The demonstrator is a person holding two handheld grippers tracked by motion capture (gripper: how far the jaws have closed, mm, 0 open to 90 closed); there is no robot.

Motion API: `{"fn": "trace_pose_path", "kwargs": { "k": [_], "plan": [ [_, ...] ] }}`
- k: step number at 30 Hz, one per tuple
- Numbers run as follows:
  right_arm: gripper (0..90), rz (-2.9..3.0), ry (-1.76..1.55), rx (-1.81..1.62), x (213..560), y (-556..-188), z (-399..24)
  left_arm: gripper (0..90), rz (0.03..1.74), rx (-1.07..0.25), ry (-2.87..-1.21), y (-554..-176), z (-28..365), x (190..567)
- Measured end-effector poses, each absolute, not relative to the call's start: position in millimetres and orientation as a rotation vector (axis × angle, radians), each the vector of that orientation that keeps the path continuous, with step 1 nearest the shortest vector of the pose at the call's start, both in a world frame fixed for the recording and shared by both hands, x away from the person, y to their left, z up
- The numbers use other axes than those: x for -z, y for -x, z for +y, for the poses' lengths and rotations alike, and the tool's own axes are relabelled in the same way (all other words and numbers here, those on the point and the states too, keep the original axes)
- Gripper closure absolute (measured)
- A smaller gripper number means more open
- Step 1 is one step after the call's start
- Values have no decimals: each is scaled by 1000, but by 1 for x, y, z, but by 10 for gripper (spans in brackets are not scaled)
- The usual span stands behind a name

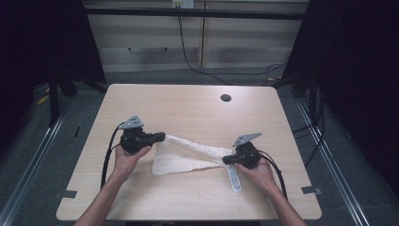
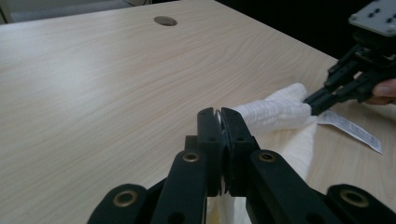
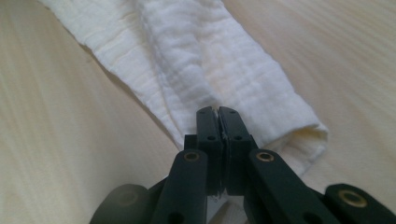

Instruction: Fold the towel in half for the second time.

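High view: both grippers, left [image 1: 160, 137] and right [image 1: 226, 160], clamp the towel [image 1: 186, 155] ends; likely mid-fold, next carry ends together.

table [image 1: 188, 108]: pale wood-grain top, smooth with a soft sheen
towel [image 3: 196, 70]: white cloth – crinkly, matt weave
tag [image 2: 350, 128]: papery-looking white strip
jaws: black matt plastic, brassy rivets

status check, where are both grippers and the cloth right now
Left gripper shut on one end of the white cloth. Right gripper shut on the other end. Cloth stretched between them over the table, label tag trailing. Nothing in the way.
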State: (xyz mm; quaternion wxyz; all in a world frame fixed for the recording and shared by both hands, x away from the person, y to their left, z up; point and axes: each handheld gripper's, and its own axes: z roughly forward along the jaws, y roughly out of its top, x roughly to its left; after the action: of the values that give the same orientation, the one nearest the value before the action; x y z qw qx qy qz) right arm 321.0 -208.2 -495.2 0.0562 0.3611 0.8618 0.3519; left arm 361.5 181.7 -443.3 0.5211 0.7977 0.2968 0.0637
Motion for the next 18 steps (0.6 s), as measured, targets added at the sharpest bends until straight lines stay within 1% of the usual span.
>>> {"fn": "trace_pose_path", "kwargs": {
  "k": [3,7,14,18],
  "plan": [
    [883,2606,-1113,-1069,495,-323,-209,875,661,-170,-1961,-349,177,441],
    [883,2596,-1125,-1070,496,-323,-209,875,632,-180,-2012,-335,181,446],
    [883,2599,-1119,-1060,495,-323,-208,875,626,-153,-2050,-317,190,453],
    [883,2601,-1129,-1065,495,-323,-208,875,594,-128,-2092,-305,188,462]
  ]
}}
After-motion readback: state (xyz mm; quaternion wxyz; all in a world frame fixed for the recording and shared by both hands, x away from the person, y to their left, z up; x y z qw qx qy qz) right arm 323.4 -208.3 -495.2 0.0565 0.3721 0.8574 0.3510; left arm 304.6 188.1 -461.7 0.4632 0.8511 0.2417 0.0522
